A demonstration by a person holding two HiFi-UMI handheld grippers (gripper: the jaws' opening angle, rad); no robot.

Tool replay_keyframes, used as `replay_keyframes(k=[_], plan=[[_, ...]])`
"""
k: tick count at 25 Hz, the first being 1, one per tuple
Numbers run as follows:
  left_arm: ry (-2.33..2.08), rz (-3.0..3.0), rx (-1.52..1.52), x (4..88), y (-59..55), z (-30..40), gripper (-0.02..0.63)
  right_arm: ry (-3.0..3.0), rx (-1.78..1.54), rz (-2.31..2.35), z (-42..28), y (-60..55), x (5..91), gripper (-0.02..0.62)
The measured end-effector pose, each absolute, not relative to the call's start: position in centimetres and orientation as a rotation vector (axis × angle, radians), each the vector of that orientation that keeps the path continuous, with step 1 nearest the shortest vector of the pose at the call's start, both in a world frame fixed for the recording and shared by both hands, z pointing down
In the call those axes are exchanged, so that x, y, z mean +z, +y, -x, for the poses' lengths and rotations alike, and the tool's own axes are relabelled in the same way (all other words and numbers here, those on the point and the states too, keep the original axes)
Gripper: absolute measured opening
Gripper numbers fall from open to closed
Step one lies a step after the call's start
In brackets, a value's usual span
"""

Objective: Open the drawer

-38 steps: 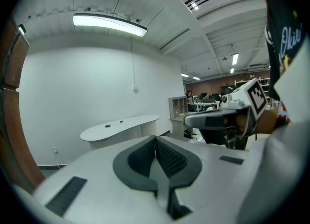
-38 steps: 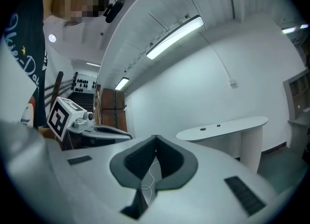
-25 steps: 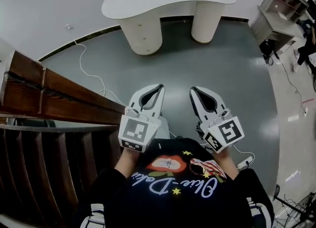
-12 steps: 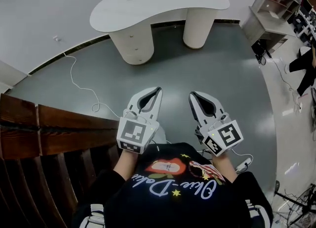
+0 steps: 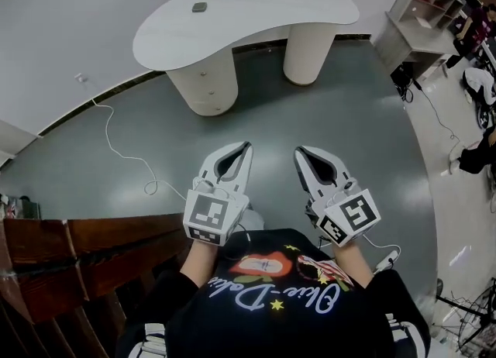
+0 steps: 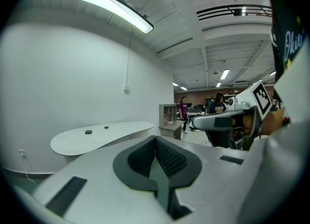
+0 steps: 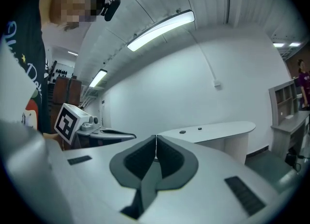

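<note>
Left gripper (image 5: 246,148): jaws pressed tight together, pad on pad, nothing between them. It's empty.
Right gripper (image 5: 297,151): same story, closed tip to tip and holding nothing.
Pair: side by side at low centre of the head view, a gap between them. Both sit just above the person's dark shirt (image 5: 271,302), tips pointing up the frame.
Marker cubes: one on the back end of each gripper, close to the shirt.
Floor (image 5: 349,132): grey and glossy, and both grippers hang over it. A white cable (image 5: 116,147) snakes across the left centre.
Desk (image 5: 256,8): white and kidney-shaped, across the top centre of the frame, on two round pedestals. Two small dark things (image 5: 200,7) lie on its top.
Drawer (image 5: 203,77): in the left pedestal, where tiny knobs run down the front. It's flush as far as can be made out, and well apart from both grippers.
Wooden furniture (image 5: 77,248): dark brown, filling the lower left corner.
Shelf unit (image 5: 422,12): pale, tucked into the upper right corner.
</note>
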State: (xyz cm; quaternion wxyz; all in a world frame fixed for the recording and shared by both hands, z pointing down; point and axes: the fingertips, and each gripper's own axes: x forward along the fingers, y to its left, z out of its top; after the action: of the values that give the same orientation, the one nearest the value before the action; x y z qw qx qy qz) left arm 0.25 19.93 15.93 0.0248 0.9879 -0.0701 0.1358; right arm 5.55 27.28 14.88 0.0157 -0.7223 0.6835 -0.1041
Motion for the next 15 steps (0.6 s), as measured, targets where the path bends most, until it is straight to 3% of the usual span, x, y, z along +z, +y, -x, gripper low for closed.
replay_keyframes(k=[15], plan=[[-0.192, -3.029, 0.425, 17.1, 9.4, -1.0, 0.005, 2.072, -0.356, 2.309, -6.4, 17.8, 15.6, 0.000]])
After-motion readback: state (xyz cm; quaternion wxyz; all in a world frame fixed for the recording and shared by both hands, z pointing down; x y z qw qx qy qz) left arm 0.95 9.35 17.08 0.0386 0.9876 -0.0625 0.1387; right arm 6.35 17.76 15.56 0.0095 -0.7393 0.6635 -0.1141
